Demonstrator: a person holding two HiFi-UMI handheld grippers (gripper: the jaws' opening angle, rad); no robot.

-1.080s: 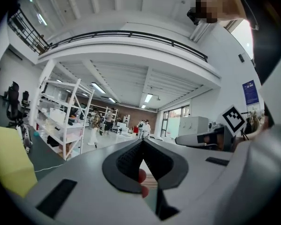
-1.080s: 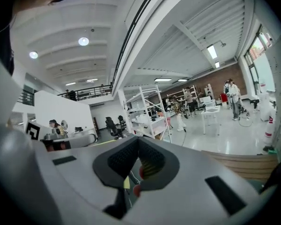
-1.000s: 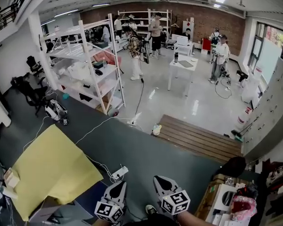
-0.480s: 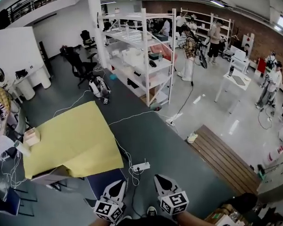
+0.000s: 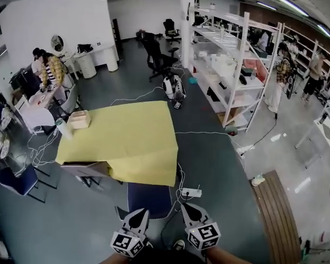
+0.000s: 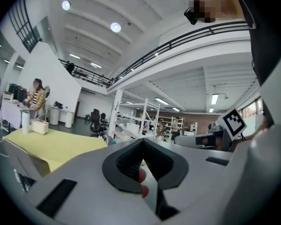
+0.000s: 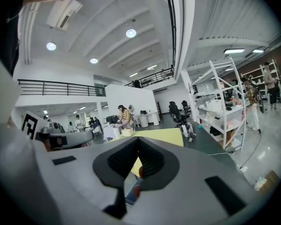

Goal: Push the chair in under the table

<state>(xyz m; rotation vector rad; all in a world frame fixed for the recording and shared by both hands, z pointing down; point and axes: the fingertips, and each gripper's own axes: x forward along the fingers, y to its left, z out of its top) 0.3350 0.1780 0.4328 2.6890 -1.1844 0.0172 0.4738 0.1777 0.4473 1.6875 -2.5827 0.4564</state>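
Chair (image 5: 148,198), blue-seated, has come into view just ahead of both tools as the person turned to face it. Left tool (image 5: 139,215) and right tool (image 5: 187,209) are clenched shut and empty. Just beyond, the seat stands mostly out from the near edge of the yellow-covered surface (image 5: 121,142), so pushing can likely begin.
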